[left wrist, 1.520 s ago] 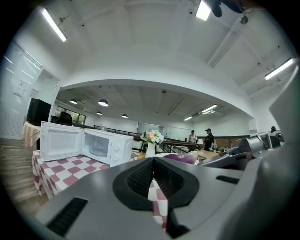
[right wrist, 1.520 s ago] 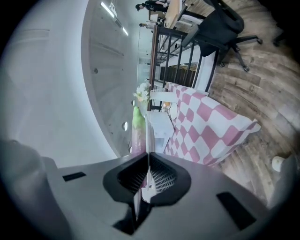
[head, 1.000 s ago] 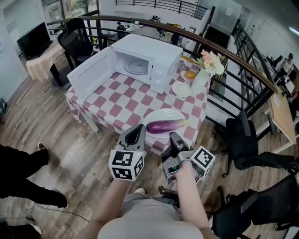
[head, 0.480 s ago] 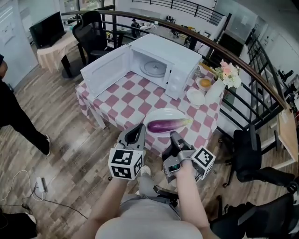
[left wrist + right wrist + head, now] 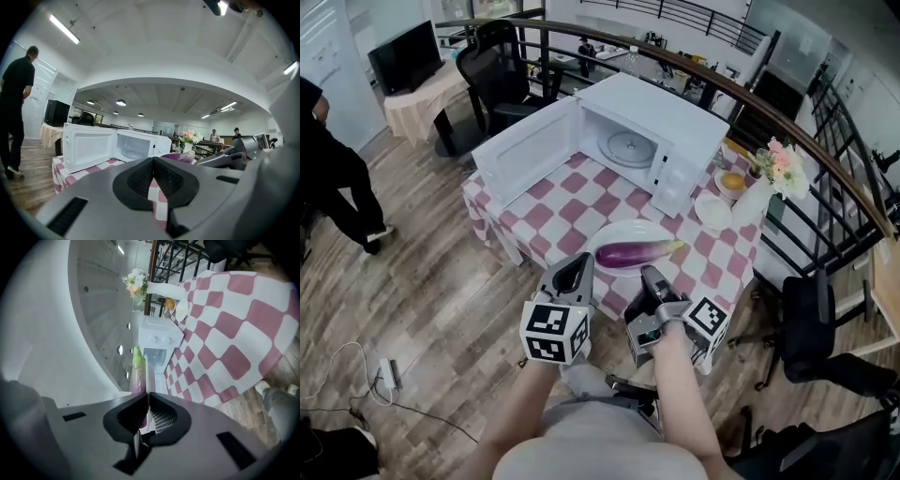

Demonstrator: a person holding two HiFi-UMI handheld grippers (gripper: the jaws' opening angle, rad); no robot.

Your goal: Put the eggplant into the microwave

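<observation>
A purple eggplant with a green stem lies on a white plate at the near edge of the checkered table. Behind it stands the white microwave, its door swung open to the left and the glass turntable showing. My left gripper and right gripper hover side by side just short of the table edge, both shut with nothing in them. The left gripper view shows its jaws shut, with the microwave and the eggplant ahead. In the right gripper view its jaws are shut below the eggplant.
A vase of flowers, a small dish with orange food and an empty small plate stand at the table's right. A railing runs behind. Office chairs are at the right, and a person in black stands at the left.
Both grippers have come closer to the table, still side by side and shut. The person in black at the left has walked further along the floor.
</observation>
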